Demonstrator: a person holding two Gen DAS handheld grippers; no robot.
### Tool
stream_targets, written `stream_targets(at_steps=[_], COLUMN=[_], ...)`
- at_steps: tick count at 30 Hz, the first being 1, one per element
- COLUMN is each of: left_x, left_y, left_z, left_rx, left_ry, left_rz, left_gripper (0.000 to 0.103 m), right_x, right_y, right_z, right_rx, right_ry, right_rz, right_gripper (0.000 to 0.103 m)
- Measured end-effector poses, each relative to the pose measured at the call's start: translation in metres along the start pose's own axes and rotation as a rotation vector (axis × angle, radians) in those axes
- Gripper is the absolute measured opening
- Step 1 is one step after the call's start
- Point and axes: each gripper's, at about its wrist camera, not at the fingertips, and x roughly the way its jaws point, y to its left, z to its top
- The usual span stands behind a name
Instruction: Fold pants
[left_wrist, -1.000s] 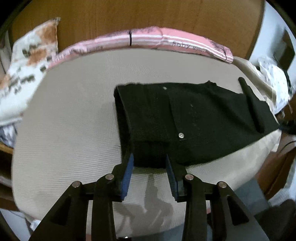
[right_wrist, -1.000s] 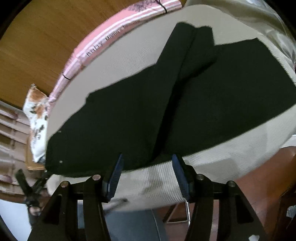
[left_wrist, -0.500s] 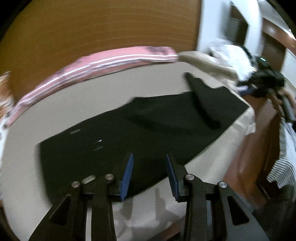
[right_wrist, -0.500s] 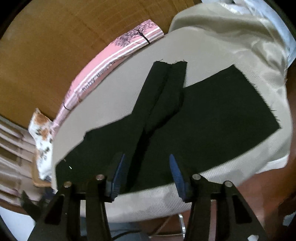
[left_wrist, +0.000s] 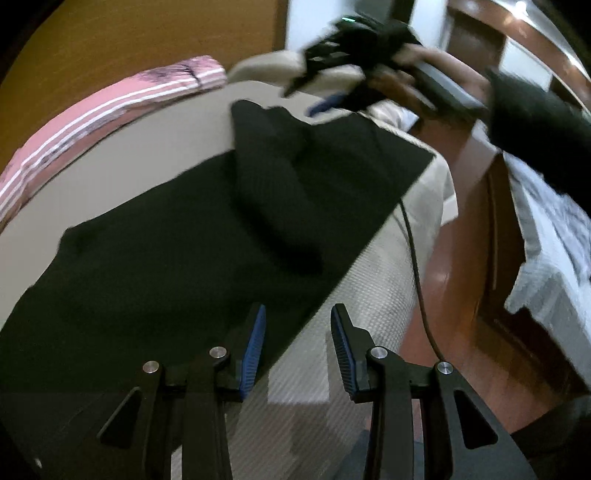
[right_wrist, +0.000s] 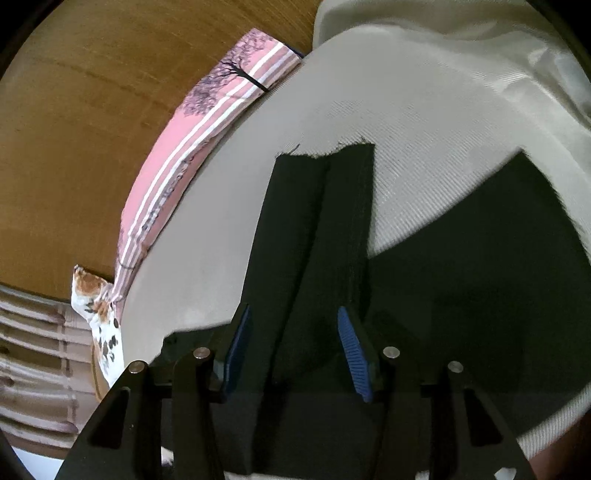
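**Over the bed, both grippers line up on the pants**

On the beige bedspread (left_wrist: 373, 295) the black pants (left_wrist: 166, 266) lie spread flat. Left view: the left gripper (left_wrist: 297, 347) hovers at the near hem edge, jaws apart, nothing held. Best to pinch both layers squarely. Right view: the right gripper (right_wrist: 291, 347), angled downward, is closing astride the narrow folded leg, pads not yet pressing.

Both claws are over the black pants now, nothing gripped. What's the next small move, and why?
Probably lower the right claw onto the narrow folded leg strip lying between its closing jaws, and grip it. The pants lie flat on the beige cover; the left claw stands open at their near edge.
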Motion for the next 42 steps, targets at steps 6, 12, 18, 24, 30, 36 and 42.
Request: stream_targets(at_steps=[6, 12, 18, 24, 30, 36, 42], left_x=[0.026, 0.038, 0.043, 0.043, 0.041, 0.038, 0.032], left_y=[-0.003, 0.004, 0.000, 0.004, 0.000, -0.001, -0.001], left_z=[0.014, 0.026, 0.029, 0.028, 0.027, 0.024, 0.019], left_rx=[-0.018, -0.096, -0.084, -0.100, -0.092, -0.100, -0.106], left_ry=[0.031, 0.029, 0.021, 0.014, 0.003, -0.021, -0.065], left_rz=[0.002, -0.014, -0.031, -0.053, -0.036, -0.026, -0.031], left_gripper=[0.038, 0.036, 0.014, 0.011, 0.011, 0.015, 0.022], right_x=[0.042, 0.066, 0.078, 0.080, 0.062, 0.030, -0.009], right_y=[-0.005, -0.008, -0.004, 0.006, 0.011, 0.010, 0.021], right_z=[0.050, 0.081, 0.095, 0.095, 0.090, 0.085, 0.073], right_rx=[0.024, 0.041, 0.016, -0.020, -0.021, 0.031, 0.058], right_ry=[0.013, 0.000, -0.008, -0.009, -0.063, -0.117, -0.179], right_rz=[-0.006, -0.003, 0.010, -0.017, -0.009, 0.039, 0.103], right_gripper=[0.040, 0.040, 0.024, 0.008, 0.006, 0.005, 0.004])
